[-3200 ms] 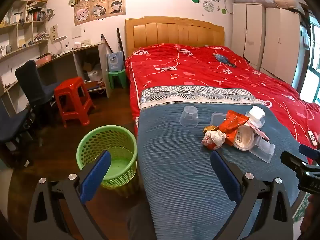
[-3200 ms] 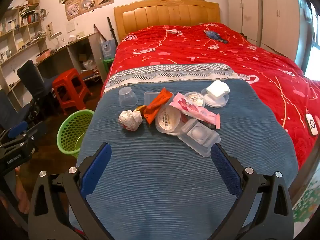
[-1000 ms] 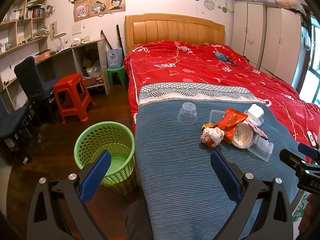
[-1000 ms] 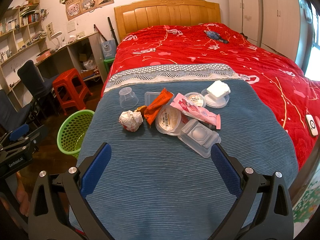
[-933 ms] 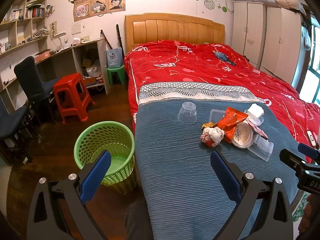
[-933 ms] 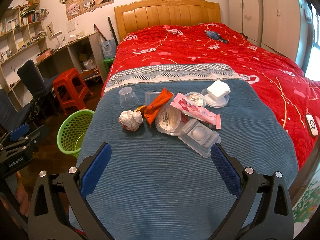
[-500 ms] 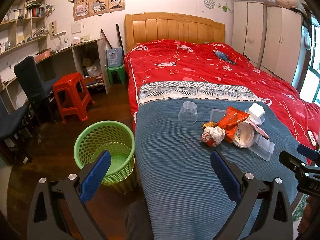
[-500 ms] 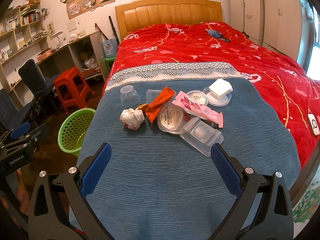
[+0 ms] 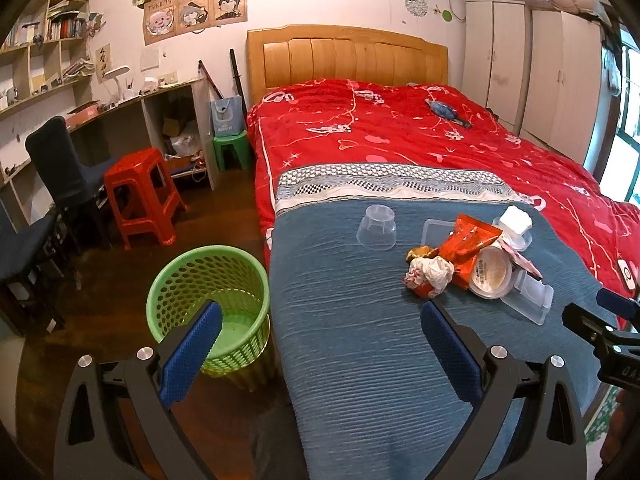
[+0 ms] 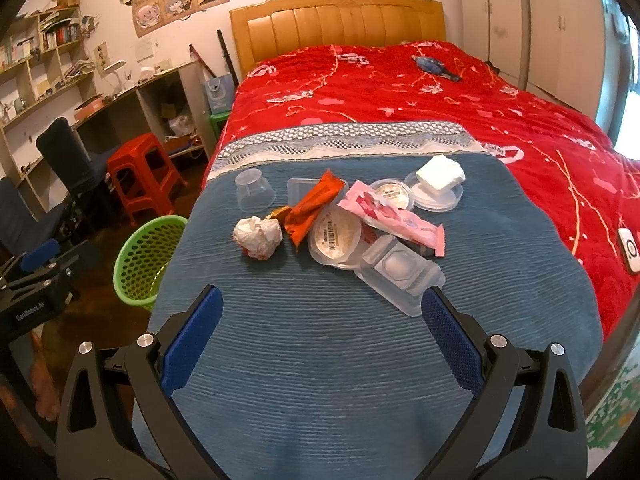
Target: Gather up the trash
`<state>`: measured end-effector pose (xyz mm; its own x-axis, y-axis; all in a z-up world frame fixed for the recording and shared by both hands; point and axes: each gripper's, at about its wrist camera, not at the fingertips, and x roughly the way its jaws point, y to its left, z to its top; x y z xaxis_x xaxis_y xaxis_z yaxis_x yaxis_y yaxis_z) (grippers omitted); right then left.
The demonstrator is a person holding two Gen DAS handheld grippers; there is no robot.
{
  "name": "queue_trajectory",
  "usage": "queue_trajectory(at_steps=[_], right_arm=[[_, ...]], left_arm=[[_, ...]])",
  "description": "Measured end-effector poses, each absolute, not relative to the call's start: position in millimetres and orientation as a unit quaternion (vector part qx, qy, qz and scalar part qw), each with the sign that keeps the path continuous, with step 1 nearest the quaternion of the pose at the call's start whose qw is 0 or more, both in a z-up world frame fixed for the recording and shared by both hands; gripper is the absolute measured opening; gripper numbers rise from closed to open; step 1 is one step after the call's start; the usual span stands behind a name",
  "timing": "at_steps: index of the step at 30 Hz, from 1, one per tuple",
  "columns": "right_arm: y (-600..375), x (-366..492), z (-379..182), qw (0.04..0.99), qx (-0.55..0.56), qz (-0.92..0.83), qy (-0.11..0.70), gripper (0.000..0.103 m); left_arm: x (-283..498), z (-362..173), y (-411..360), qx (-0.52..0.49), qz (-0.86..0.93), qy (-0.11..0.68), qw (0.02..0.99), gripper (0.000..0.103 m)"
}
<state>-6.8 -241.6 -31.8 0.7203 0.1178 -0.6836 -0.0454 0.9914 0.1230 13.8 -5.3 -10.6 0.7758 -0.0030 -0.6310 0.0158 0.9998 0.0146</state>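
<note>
Trash lies in a cluster on the blue blanket: a crumpled paper ball, an orange wrapper, a pink wrapper, a round lidded cup, a clear plastic box, an upturned clear cup and a white tissue on a lid. A green basket stands on the floor left of the bed. My left gripper is open and empty, above the bed's corner by the basket. My right gripper is open and empty, just short of the cluster.
A red quilt covers the far bed. A red stool, dark chairs, a desk and shelves stand at the left. Wardrobes line the right wall. A phone lies at the bed's right edge.
My right gripper has moved forward a little toward the trash cluster. My left gripper has barely shifted. Both stay open and empty.
</note>
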Motion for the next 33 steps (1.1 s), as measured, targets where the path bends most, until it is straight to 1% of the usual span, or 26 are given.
queue_trajectory(at_steps=[18, 22, 33], right_arm=[[-278, 31, -34, 0.921, 0.059, 0.043, 0.382, 0.098], [-286, 41, -38, 0.916, 0.07, 0.055, 0.391, 0.098], [-302, 64, -44, 0.911, 0.065, 0.063, 0.403, 0.098]], left_arm=[[42, -19, -12, -0.002, -0.039, 0.354, 0.934, 0.096], [51, -24, -16, 0.008, -0.043, 0.366, 0.929, 0.096], [77, -29, -34, 0.027, -0.076, 0.364, 0.928, 0.096]])
